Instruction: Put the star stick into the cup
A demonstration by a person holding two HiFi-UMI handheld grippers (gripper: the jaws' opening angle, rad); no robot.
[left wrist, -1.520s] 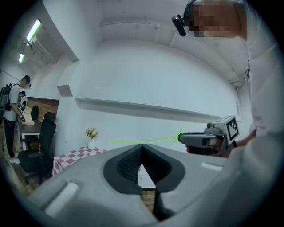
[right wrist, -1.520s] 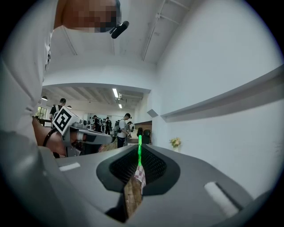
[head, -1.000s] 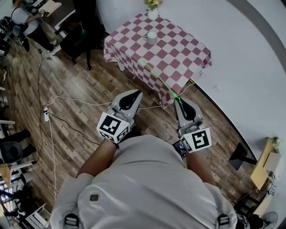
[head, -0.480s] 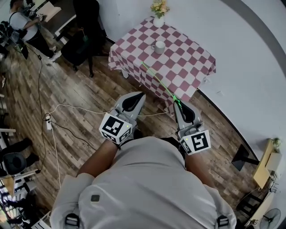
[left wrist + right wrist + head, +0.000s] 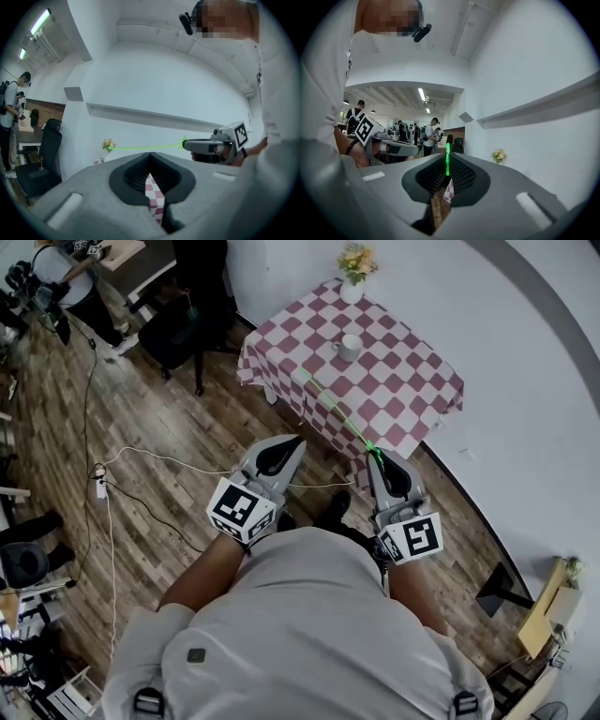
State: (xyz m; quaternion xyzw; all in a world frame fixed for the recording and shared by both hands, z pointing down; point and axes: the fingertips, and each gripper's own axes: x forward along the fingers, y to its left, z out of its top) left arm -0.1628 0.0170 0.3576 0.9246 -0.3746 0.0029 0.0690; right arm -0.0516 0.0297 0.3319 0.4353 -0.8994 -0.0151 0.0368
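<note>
1. Gripping the near end of a thin green star stick (image 5: 339,413), the right gripper (image 5: 375,456) has its jaws pressed together on it; the stick slants toward 11 o'clock.
2. A white cup (image 5: 348,346) stands on the red-and-white checked tablecloth (image 5: 403,381) at 12 o'clock, apart from the stick's tip.
3. The left gripper (image 5: 292,442) has its jaws together on nothing.
</note>
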